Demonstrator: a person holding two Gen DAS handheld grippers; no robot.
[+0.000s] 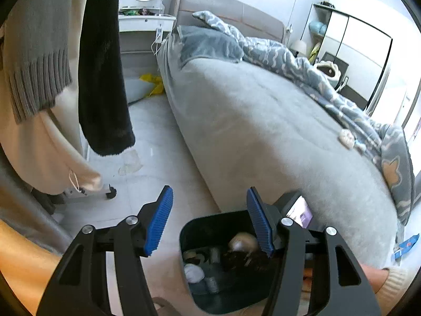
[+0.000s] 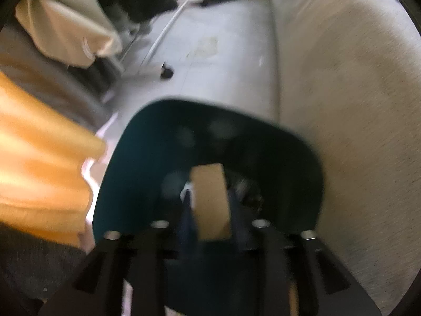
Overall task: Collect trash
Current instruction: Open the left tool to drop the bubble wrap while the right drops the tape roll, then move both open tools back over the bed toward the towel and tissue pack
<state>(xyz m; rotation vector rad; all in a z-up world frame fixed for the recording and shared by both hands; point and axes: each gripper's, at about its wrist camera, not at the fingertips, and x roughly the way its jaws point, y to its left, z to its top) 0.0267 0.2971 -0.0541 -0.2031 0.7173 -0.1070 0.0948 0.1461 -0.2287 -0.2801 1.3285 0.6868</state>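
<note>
**Cardboard over the bin**

Left wrist view: left gripper (image 1: 209, 221) hangs empty, fingers apart, above the bin (image 1: 184, 233) beside the bed (image 1: 263, 121).

Right wrist view, blurred: right gripper (image 2: 210, 205) has the cardboard piece (image 2: 209, 200) between its fingers over the bin (image 2: 118, 163); whether they clamp it, cannot tell. Drop step, probably; next, clear away upward.

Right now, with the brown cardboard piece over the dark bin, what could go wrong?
1. The brown cardboard piece sits between the right gripper fingers; blur hides whether it is free, so it may snag instead of dropping.
2. The dark teal plastic bin stands close against the grey bed; a bump could tip it.
3. The left gripper, open and empty, hangs over the bin's rim.
</note>
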